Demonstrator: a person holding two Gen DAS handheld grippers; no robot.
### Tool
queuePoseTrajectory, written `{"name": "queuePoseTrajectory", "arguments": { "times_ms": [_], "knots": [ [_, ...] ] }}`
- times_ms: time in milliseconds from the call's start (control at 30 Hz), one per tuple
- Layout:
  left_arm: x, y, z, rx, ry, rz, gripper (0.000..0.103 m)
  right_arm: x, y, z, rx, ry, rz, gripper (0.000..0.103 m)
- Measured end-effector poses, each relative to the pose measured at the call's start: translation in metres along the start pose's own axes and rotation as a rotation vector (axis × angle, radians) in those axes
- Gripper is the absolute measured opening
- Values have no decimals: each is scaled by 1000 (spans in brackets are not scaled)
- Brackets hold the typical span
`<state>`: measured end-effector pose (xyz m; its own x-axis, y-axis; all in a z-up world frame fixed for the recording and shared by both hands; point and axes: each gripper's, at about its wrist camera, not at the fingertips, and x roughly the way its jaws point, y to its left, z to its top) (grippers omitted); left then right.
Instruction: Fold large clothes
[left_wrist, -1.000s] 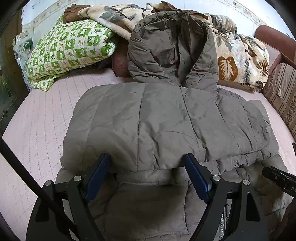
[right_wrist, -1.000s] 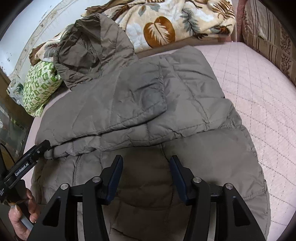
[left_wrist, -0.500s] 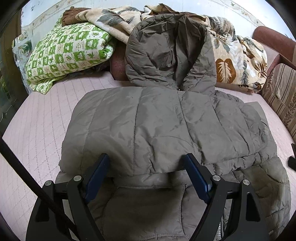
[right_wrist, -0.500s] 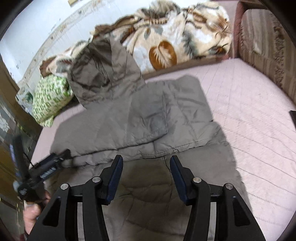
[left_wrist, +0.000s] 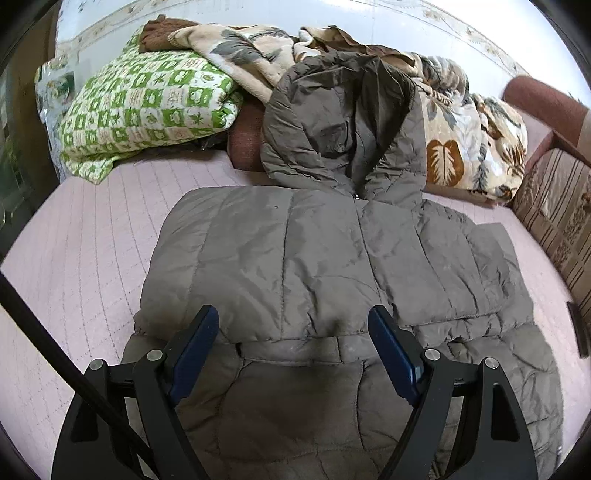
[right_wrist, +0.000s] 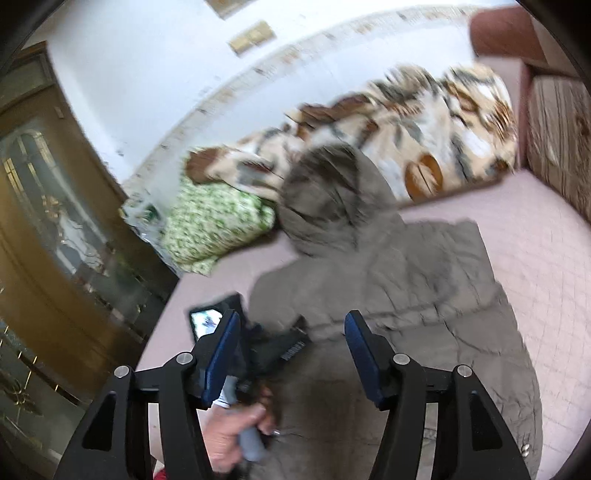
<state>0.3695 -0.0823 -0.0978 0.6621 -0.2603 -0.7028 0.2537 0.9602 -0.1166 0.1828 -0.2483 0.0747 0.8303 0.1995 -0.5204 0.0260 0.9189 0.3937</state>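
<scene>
Grey-brown quilted fabric fills my left wrist view: the hooded puffer jacket (left_wrist: 303, 266) lies flat on the pink quilted mattress (left_wrist: 85, 251), its sleeves folded across the body and its hood (left_wrist: 343, 122) propped against the leaf-print blanket (left_wrist: 476, 147) behind it. A green-and-white checked pillow (left_wrist: 147, 110) sits left of the hood. My left gripper (left_wrist: 293, 336) hovers over the jacket's lower half, jaws spread wide with nothing between them. My right wrist view is blurred: the right gripper (right_wrist: 291, 343) hangs above the jacket (right_wrist: 406, 295), its jaws apart and just now widening, pinching nothing. Left of the jacket there, a hand (right_wrist: 232, 432) grips the other tool's handle.
</scene>
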Motion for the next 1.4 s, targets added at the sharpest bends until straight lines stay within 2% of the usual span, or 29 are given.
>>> {"name": "queuePoseTrajectory", "arguments": {
  "times_ms": [67,167,267,467,600,700,767,867,900,1033,1133,1400],
  "knots": [
    [-1,4,1,-17,4,-14,82,-4,15,5,-41,-18,1,64],
    [-1,6,2,-27,7,-20,82,1,25,8,-114,-34,-64,64],
    [2,10,4,-41,17,-27,82,19,16,12,-130,-10,-115,64],
    [8,18,10,-76,23,-28,82,47,-12,29,-114,19,-164,64],
    [11,23,14,-92,15,-20,82,72,-19,55,-161,27,-208,64],
    [14,25,18,-101,7,-13,82,94,-19,89,-216,14,-248,64],
    [16,27,20,-103,0,-1,82,117,-17,120,-235,26,-261,64],
    [19,30,23,-99,-4,16,82,144,-25,160,-110,49,-166,64],
    [20,32,24,-101,-3,16,82,154,-25,170,-106,57,-163,64],
    [26,35,25,-100,10,7,82,213,-15,206,-297,27,-331,68],
    [31,34,23,-95,26,-5,82,257,-35,223,-337,42,-404,68],
    [44,27,21,-53,36,3,82,346,-77,252,-372,77,-467,66]
  ]
}}
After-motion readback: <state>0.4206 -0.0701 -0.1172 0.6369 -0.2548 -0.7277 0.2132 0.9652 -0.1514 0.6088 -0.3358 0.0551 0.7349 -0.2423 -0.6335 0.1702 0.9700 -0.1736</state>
